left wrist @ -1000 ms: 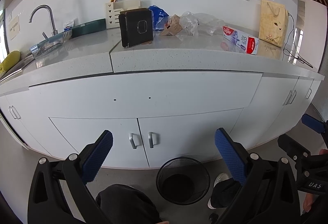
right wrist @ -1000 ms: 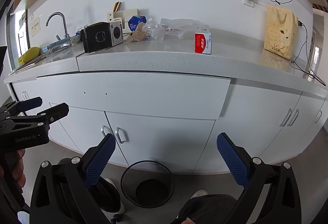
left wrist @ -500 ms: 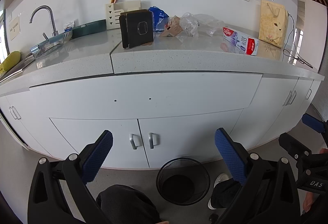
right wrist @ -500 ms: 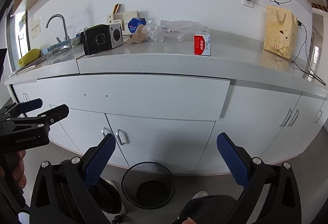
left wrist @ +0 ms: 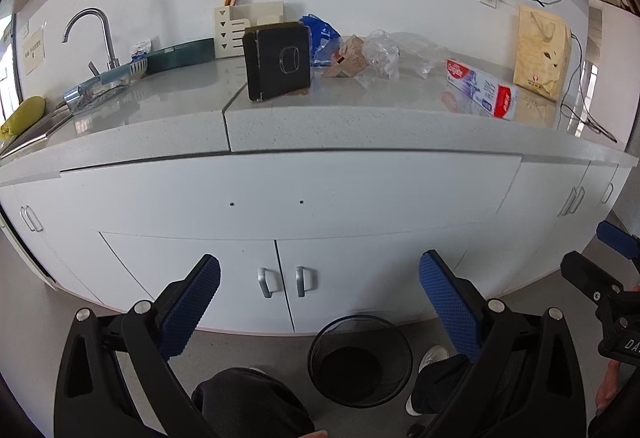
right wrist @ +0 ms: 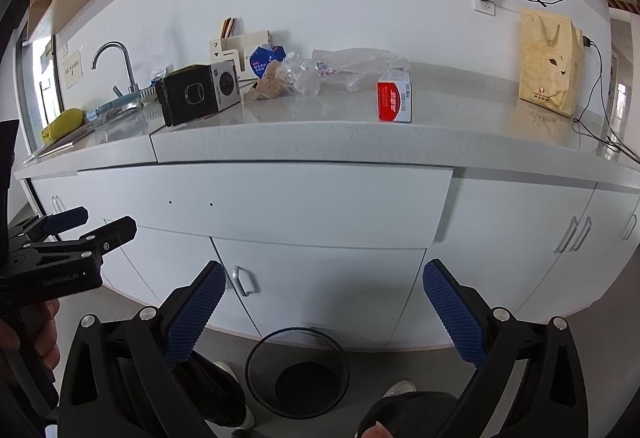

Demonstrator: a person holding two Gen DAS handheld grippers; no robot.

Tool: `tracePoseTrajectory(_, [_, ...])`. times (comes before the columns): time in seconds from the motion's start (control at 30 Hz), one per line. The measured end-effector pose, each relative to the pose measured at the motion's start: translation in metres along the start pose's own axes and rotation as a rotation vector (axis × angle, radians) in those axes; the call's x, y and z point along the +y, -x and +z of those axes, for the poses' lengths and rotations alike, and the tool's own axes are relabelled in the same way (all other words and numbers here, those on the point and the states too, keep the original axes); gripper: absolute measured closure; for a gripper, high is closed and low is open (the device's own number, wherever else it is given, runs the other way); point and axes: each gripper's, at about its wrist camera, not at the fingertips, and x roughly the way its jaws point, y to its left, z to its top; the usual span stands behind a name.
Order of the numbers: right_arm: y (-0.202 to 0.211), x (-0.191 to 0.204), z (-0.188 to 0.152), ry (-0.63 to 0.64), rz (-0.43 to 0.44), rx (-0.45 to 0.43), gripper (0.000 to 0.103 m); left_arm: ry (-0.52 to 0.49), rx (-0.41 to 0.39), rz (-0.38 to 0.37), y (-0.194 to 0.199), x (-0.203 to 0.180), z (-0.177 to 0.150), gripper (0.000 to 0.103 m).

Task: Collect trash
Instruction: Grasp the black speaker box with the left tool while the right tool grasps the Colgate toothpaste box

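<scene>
A grey speckled worktop [left wrist: 360,125] runs along white cupboards [left wrist: 280,205]. At its left end stand a tap [left wrist: 94,37] and a sink area with a yellow cloth [left wrist: 22,111]; at its right end a tan paper bag [left wrist: 540,51] leans on the wall. A black box [left wrist: 278,63] stands upright near the middle. The trash lies behind and beside it: a blue wrapper [left wrist: 320,37], a crumpled brown carton [left wrist: 346,55], clear plastic wrap [left wrist: 394,51] and a toothpaste box [left wrist: 480,89], lying flat nearer the front edge. On the floor below, against the cupboards, sits a black mesh bin [left wrist: 360,358]. The left claw [left wrist: 318,312] and right claw [right wrist: 320,316] both hang low before the cupboards, jaws wide apart and holding nothing.
</scene>
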Motion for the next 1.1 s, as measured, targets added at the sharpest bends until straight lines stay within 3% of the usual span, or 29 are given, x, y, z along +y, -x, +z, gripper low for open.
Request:
tracePoseTrajectory(0.17, [0.006,-0.013,0.024,-0.015,-0.006,-0.062,0.003,0.002,-0.046,-0.008,-0.003,0.006,0.03,0.004])
tracePoseTrajectory(0.33, [0.016,-0.019,0.059,0.062,-0.029,-0.196,0.003,-0.061,-0.118,-0.033,-0.004,0.002,0.063,0.004])
tracePoseTrajectory(0.47, [0.006,-0.024,0.088,0.071,-0.024,-0.179,0.003,-0.083,-0.135,-0.062,-0.012,-0.001,0.09,0.004])
tracePoseTrajectory(0.73, [-0.043,-0.033,0.138,0.038,0.021,-0.134,0.003,-0.091,-0.148,0.0,-0.042,0.004,0.127,0.004])
tracePoseTrajectory(0.93, [-0.09,-0.044,0.162,0.003,0.008,-0.099,0.003,0.021,-0.128,-0.053,-0.075,0.037,0.146,0.004])
tracePoseTrajectory(1.1, [-0.123,-0.046,0.167,0.013,-0.013,-0.069,0.003,0.04,-0.076,-0.067,-0.109,0.055,0.151,0.004])
